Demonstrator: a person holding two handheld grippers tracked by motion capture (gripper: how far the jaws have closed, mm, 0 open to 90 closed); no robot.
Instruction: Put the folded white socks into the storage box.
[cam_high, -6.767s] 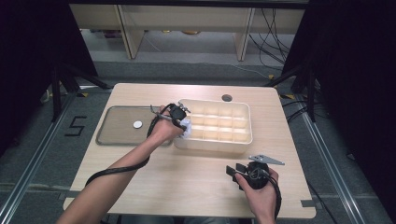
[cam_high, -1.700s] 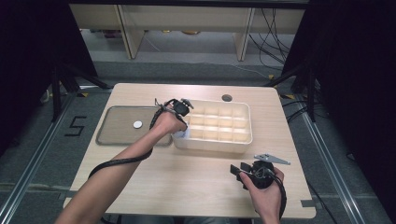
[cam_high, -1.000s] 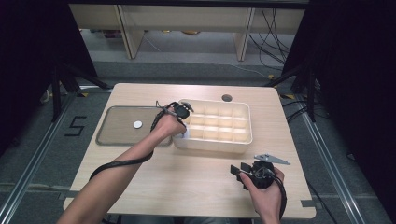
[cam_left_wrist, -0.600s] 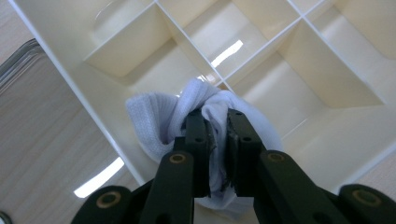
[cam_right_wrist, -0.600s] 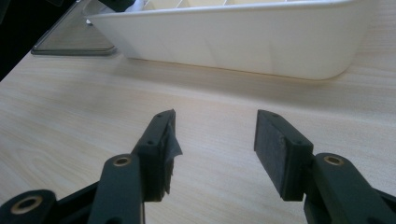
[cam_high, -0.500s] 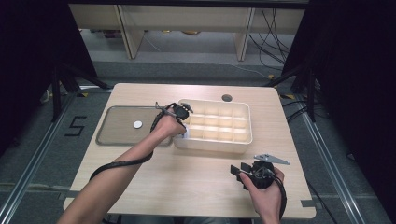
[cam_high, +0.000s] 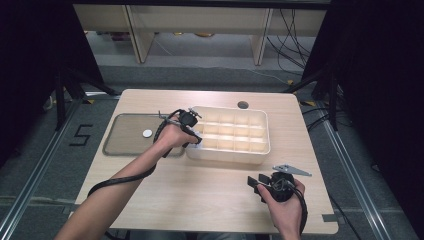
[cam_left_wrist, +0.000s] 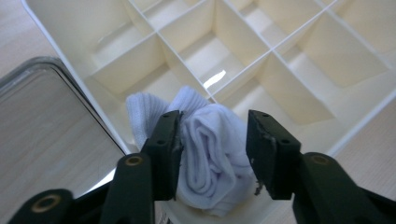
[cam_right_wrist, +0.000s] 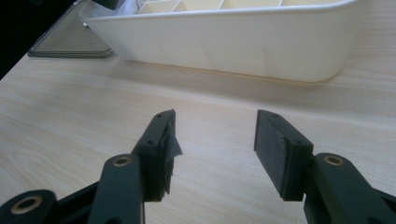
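Pale-blue ribbed sock (cam_left_wrist: 205, 158), rolled up, sits between the released left claw (cam_left_wrist: 212, 151), apparently touching one jaw.

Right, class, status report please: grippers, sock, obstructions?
Left gripper open, jaws either side of the rolled white sock in the organiser box's near-left corner cell. Right gripper open, empty, over bare table. Nothing in the way.

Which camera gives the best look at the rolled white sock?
The left gripper view: the sock sits large between the open jaws of the left gripper, in a corner compartment of the cream box. In the high view, the hand covers it. The right gripper view shows the box's outer wall.
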